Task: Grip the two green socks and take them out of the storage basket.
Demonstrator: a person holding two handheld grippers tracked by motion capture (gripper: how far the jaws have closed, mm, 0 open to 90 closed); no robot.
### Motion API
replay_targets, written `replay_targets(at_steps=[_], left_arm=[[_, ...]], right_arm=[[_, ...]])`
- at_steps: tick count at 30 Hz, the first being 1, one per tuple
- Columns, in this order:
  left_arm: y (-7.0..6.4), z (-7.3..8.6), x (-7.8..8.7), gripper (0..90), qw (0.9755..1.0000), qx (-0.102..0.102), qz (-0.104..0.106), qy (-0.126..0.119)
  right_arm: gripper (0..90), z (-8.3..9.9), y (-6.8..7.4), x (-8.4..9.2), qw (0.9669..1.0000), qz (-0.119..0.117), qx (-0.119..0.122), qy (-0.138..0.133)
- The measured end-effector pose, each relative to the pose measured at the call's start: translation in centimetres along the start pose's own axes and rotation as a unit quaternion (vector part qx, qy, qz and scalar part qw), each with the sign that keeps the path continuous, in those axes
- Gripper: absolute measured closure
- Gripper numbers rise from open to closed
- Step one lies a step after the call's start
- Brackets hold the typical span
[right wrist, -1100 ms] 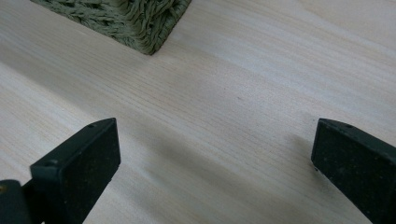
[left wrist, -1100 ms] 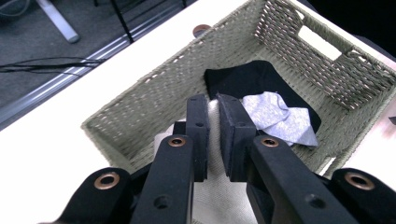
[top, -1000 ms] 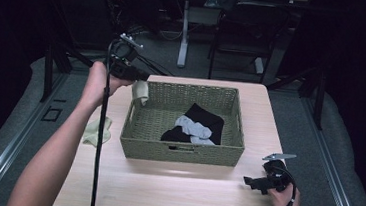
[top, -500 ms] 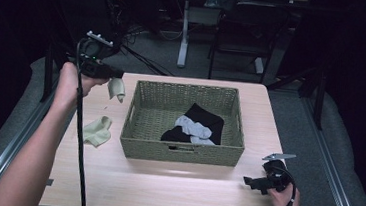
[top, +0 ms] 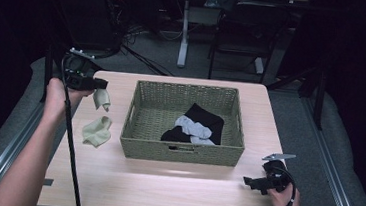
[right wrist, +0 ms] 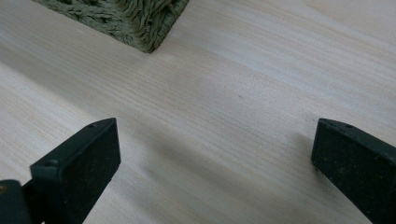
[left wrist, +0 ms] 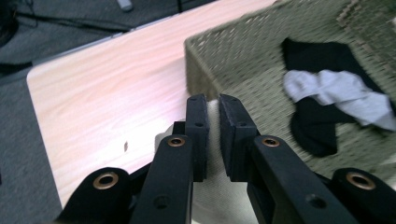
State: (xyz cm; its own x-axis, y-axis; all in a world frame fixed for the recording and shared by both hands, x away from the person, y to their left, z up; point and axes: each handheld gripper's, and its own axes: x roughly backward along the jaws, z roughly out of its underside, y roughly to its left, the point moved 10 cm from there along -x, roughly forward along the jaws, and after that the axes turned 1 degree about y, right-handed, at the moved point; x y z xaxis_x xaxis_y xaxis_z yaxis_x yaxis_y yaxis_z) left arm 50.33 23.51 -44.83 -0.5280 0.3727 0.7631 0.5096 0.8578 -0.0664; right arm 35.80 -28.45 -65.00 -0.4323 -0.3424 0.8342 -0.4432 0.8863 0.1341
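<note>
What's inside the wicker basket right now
Inside the wicker basket lie a black sock and a grey sock overlapping it. Whatever sits beneath them is covered.

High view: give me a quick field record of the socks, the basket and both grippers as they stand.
left gripper: shut on cream sock, held above the table left of the basket
right gripper: fingers wide open, nothing between them, low over the table near its front right
second cream sock: lying on the table left of the basket
basket: holds black socks and a grey sock
</note>
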Motion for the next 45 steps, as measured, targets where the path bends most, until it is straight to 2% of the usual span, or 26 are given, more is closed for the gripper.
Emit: replay_targets(at_steps=[8, 21, 28, 34, 38, 41, 45], left_arm=[[1.4, 2.8, -3.4, 82.4, 0.9993, 0.036, 0.003, 0.013], [2.8, 6.1, -7.7, 82.2, 0.9966, 0.071, 0.003, 0.042], [3.6, 8.2, -9.4, 81.9, 0.9934, 0.097, 0.009, 0.060], [3.8, 10.0, -10.6, 79.5, 0.9912, 0.107, 0.012, 0.077], [3.9, 11.1, -11.2, 71.8, 0.9896, 0.112, 0.022, 0.088], [3.8, 11.3, -10.9, 57.9, 0.9894, 0.115, 0.023, 0.085], [3.5, 11.1, -9.6, 32.7, 0.9911, 0.107, 0.011, 0.079]], right_arm=[[0.6, 0.0, 0.0, 0.0, 1.0000, 0.000, 0.000, 0.000], [0.6, 0.0, 0.0, 0.0, 1.0000, 0.000, 0.000, 0.000], [0.6, 0.0, 0.0, 0.0, 1.0000, 0.000, 0.000, 0.001], [0.6, 0.0, 0.0, 0.0, 1.0000, 0.002, 0.001, 0.002], [0.6, 0.0, 0.0, -0.1, 1.0000, 0.002, 0.001, 0.002], [0.6, 0.1, -0.1, -0.1, 1.0000, 0.001, 0.002, 0.003], [0.6, 0.0, 0.0, 0.0, 1.0000, 0.000, 0.000, 0.001]])
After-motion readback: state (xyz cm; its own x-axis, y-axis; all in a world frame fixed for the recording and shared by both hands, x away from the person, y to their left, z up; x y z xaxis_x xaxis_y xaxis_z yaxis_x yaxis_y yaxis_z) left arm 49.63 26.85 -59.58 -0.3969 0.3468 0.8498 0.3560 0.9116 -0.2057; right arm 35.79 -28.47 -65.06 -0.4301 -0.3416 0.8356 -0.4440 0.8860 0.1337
